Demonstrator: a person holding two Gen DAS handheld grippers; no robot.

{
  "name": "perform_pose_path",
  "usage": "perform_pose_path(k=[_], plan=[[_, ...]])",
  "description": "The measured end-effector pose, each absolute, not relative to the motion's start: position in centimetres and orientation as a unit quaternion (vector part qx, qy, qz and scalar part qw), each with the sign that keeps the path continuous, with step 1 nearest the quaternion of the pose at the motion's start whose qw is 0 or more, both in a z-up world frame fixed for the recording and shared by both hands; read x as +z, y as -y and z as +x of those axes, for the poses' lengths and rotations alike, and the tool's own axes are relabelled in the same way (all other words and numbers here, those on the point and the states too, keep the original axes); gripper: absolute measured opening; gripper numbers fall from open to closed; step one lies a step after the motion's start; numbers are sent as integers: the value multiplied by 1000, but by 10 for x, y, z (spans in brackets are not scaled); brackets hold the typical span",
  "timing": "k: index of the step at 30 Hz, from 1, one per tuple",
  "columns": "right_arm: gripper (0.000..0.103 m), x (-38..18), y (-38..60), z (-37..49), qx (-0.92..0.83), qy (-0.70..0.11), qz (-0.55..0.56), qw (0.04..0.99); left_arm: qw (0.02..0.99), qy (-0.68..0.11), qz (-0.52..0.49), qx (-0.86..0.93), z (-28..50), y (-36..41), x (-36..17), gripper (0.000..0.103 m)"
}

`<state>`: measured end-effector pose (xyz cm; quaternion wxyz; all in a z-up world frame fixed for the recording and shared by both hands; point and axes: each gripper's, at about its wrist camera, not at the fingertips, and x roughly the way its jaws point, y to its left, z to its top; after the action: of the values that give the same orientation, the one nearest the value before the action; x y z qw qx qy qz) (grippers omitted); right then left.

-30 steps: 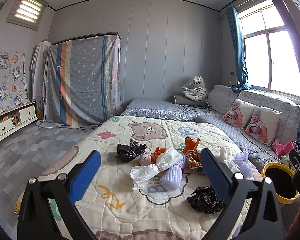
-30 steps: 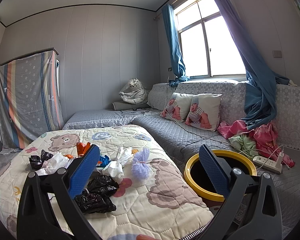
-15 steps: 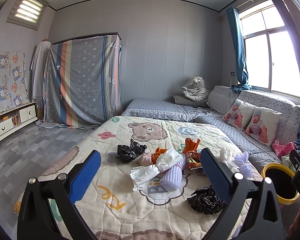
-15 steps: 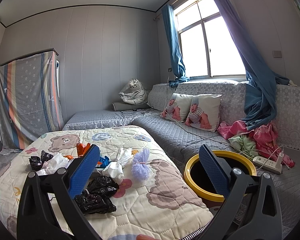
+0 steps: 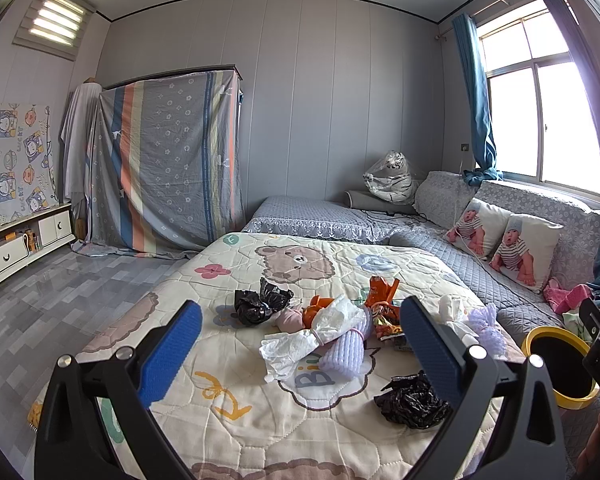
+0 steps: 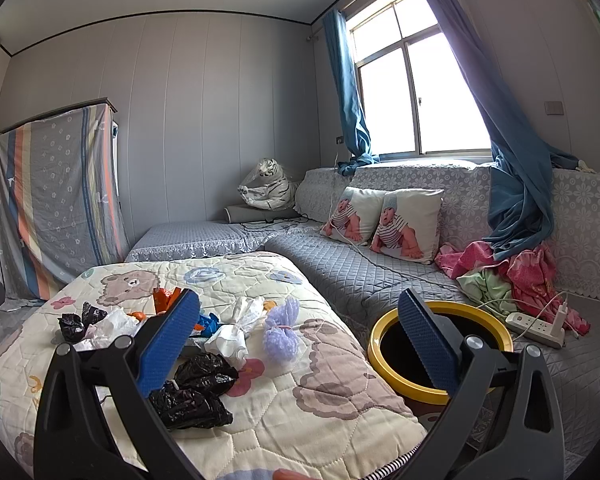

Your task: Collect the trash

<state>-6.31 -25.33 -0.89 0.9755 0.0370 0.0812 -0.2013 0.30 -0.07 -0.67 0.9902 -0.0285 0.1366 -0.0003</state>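
Open right tool (image 6: pixel 298 338) above quilt (image 6: pixel 320 396)

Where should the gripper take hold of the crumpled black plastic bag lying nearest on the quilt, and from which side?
Probably the raised, bunched middle of the crumpled black plastic bag, from above: it lies flat and loose on the quilt, with nothing stacked on it.
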Motion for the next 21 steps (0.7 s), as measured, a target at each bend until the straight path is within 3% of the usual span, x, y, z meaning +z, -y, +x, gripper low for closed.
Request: perform_pose_path(k=[15, 21], plan=[[95, -7, 263, -55, -208, -85, 46, 973, 986, -158, -48, -12, 15, -12, -6, 96], [95, -10, 293, -37, -197, -105, 69, 972, 980, -194, -12, -37, 42, -18, -20, 96]])
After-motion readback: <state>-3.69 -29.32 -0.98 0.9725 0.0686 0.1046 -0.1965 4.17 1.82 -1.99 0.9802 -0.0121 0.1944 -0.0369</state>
